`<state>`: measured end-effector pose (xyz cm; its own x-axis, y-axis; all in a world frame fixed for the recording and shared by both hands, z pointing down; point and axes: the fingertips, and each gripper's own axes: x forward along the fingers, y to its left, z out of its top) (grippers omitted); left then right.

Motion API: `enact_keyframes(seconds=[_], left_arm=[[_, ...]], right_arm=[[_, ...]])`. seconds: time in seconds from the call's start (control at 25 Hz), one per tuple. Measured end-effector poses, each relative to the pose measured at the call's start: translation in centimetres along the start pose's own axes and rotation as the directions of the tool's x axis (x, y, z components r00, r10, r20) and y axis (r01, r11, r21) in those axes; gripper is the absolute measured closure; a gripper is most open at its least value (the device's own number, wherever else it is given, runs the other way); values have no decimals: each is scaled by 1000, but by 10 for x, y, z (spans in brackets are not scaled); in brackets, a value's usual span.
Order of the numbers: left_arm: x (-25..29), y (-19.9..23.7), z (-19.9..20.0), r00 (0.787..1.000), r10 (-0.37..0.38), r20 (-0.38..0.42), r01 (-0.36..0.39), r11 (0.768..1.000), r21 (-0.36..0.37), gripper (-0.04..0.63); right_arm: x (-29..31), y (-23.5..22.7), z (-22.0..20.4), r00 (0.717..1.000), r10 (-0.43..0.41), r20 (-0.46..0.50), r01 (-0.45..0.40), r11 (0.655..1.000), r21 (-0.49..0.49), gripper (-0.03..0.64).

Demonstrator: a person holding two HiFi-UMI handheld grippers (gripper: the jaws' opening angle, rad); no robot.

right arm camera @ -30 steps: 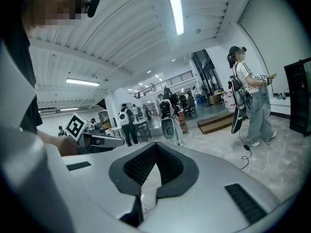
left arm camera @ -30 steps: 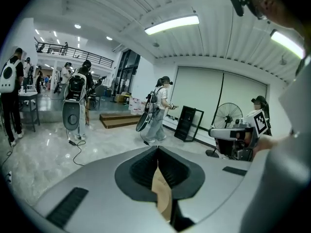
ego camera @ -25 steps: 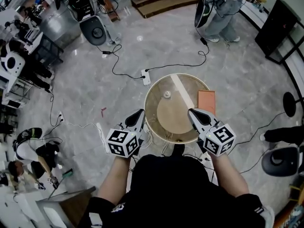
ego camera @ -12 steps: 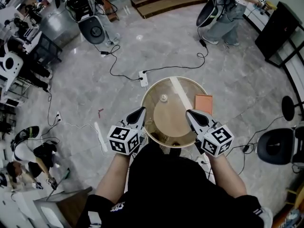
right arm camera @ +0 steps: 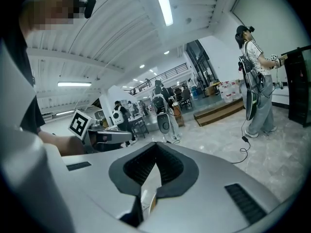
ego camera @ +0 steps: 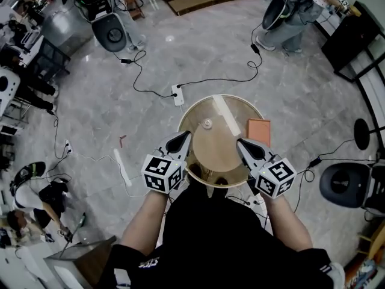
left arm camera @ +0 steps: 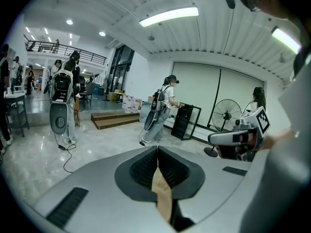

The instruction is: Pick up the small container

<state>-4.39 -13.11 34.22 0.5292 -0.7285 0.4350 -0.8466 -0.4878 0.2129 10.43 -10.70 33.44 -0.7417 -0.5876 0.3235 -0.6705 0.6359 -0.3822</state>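
Observation:
The small container (ego camera: 207, 123) is a little pale round thing on the far left part of the round wooden table (ego camera: 198, 161). My left gripper (ego camera: 185, 136) is shut and empty over the table's near left rim, a short way from the container. At the near right rim my right gripper (ego camera: 240, 142) hovers, also shut and empty. In the left gripper view the jaws (left arm camera: 157, 148) meet with nothing between them, and the table is not seen. The right gripper view shows its jaws (right arm camera: 156, 144) closed the same way.
An orange-brown flat rectangle (ego camera: 259, 131) lies at the table's right edge and a white strip (ego camera: 225, 114) crosses its top. Cables and a power strip (ego camera: 177, 94) lie on the marble floor beyond. A black stool (ego camera: 344, 185) stands right; a person (ego camera: 289, 8) stands far back.
The left gripper has moved forward and right, onto the table's near left rim. The right gripper has barely shifted. The view has drifted slightly relative to the floor.

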Motion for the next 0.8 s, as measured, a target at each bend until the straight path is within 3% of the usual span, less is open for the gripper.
enact_keyframes(seconds=[0.28,0.56,0.8], left_arm=[[38,33,-19,999,-48,-2,48,999,5,578],[86,67,-66,995,-74,-67,72,997,-27,578],[129,84,-108,999,-46,-13,45,999,-28,578]], right_arm=[[53,-19,-15,999,-1,-34,2,1000,31,603],[99,-36,-58,993,-16,-116,25,996,80,603],[132,-53,-114,982,1,-189,18,995,99,603]])
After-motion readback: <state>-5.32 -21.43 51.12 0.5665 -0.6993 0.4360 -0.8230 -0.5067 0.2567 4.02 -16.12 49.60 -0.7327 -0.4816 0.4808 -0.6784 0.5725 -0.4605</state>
